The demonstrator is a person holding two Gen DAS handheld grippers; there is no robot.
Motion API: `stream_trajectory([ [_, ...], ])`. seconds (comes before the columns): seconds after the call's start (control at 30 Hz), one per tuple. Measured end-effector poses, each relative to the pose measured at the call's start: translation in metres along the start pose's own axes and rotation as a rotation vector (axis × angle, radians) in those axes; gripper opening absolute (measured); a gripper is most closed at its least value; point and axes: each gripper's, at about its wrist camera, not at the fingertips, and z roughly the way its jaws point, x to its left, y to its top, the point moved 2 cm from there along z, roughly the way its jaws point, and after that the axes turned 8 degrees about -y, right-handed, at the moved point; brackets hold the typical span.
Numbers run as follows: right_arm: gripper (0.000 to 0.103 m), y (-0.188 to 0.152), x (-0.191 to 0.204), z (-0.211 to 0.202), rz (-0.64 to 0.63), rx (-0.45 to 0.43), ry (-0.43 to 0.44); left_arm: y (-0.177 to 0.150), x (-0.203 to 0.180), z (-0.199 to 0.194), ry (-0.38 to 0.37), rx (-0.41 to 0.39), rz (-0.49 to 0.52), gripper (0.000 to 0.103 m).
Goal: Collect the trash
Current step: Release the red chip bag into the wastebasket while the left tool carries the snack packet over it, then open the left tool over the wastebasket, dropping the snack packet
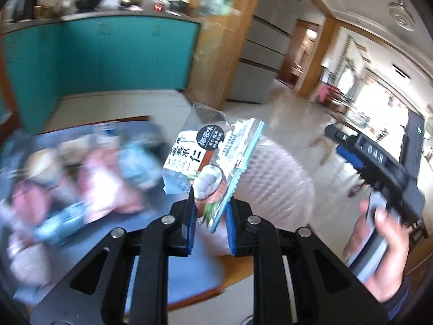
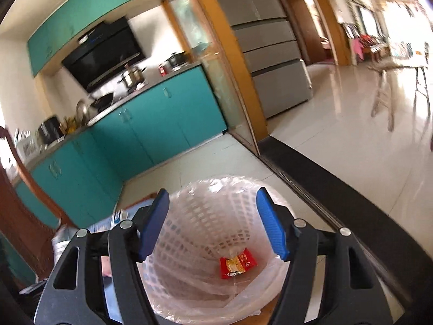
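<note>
My left gripper [image 1: 210, 211] is shut on a shiny snack wrapper [image 1: 208, 162] printed with a coconut picture, held up above the table edge. Behind and below it stands a white lattice trash bin [image 1: 273, 178] lined with a clear bag. A hand holds the right gripper [image 1: 349, 146] at the right of that view. In the right wrist view my right gripper [image 2: 212, 224] is open over the trash bin [image 2: 205, 216], with nothing between its blue pads. A red and yellow wrapper [image 2: 236, 265] lies at the bottom of the bin.
A blue-topped table [image 1: 173, 270] at the left carries several blurred pink, blue and white packets [image 1: 89, 187]. Teal kitchen cabinets [image 2: 151, 124], a wooden door frame [image 2: 222, 62] and a grey fridge [image 2: 273, 46] stand beyond. Shiny tiled floor [image 2: 351, 135] stretches to the right.
</note>
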Motion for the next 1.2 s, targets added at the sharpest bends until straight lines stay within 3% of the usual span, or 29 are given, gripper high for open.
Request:
stream_trajectory([
  [0.07, 0.066, 0.000, -0.006, -0.001, 0.015, 0.000, -0.007, 0.012, -0.018, 0.031, -0.031, 0.025, 0.020, 0.022],
  [0.13, 0.066, -0.001, -0.008, -0.002, 0.025, 0.005, -0.005, 0.019, -0.028, 0.061, 0.003, 0.065, 0.059, 0.058],
  [0.17, 0.066, -0.002, -0.008, -0.002, 0.024, 0.009, -0.001, 0.020, -0.028, 0.066, 0.053, 0.057, 0.064, 0.085],
  [0.2, 0.066, -0.003, -0.007, -0.003, 0.022, 0.009, 0.003, 0.020, -0.026, 0.068, 0.113, 0.027, 0.062, 0.088],
  [0.23, 0.066, -0.002, -0.008, -0.004, 0.019, 0.008, 0.007, 0.019, -0.021, 0.065, 0.148, 0.011, 0.056, 0.088],
  [0.37, 0.066, -0.007, 0.001, -0.010, -0.015, 0.005, 0.026, 0.012, -0.001, 0.025, 0.151, -0.033, 0.034, 0.090],
  [0.53, 0.066, -0.016, 0.021, -0.018, -0.069, 0.025, 0.073, -0.007, 0.043, -0.065, 0.305, -0.090, 0.034, 0.096],
  [0.73, 0.066, -0.051, 0.076, -0.034, -0.213, 0.075, 0.166, -0.047, 0.089, -0.156, 0.443, -0.169, -0.055, 0.099],
  [0.87, 0.066, -0.085, 0.119, -0.053, -0.327, 0.101, 0.230, -0.077, 0.108, -0.178, 0.492, -0.178, -0.092, 0.099],
  [0.93, 0.066, -0.098, 0.134, -0.059, -0.363, 0.117, 0.255, -0.095, 0.116, -0.176, 0.500, -0.127, -0.094, 0.099],
  [1.2, 0.066, -0.146, 0.175, -0.076, -0.476, 0.157, 0.298, -0.109, 0.107, -0.164, 0.433, -0.069, -0.082, 0.099],
])
